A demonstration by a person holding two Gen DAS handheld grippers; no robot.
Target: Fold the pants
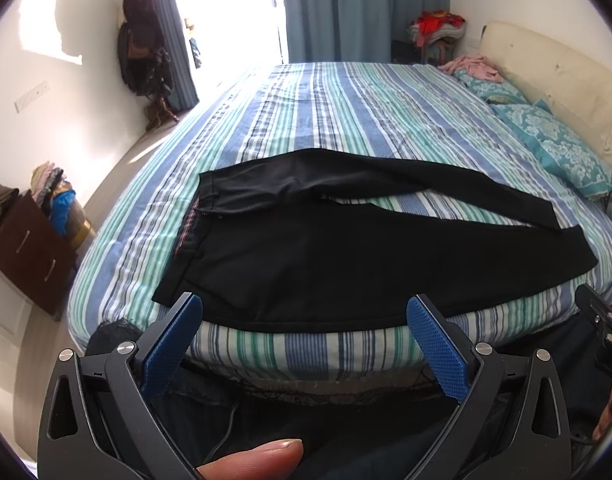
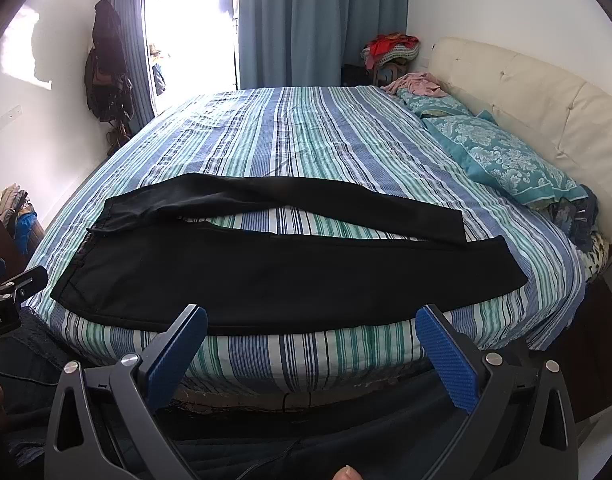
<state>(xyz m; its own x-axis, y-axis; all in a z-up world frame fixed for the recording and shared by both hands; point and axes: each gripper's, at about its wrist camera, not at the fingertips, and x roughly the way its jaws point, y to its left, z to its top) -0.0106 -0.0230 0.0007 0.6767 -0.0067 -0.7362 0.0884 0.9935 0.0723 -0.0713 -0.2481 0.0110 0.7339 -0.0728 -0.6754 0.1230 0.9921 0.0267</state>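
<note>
Left gripper (image 1: pixel 304 312) and right gripper (image 2: pixel 312 322), both spread wide and empty, face unfolded black pants (image 2: pixel 266 276); first fold awaits.

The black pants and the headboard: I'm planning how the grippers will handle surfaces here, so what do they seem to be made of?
The black pants look like a thin, matte woven or knit fabric: they lie flat and limp on the striped bedsheet, with soft creases near the waistband. The headboard looks like cream leather or faux leather over padding, with a slight sheen, stitched panels and scuff marks; which of the two cannot be told.
</note>
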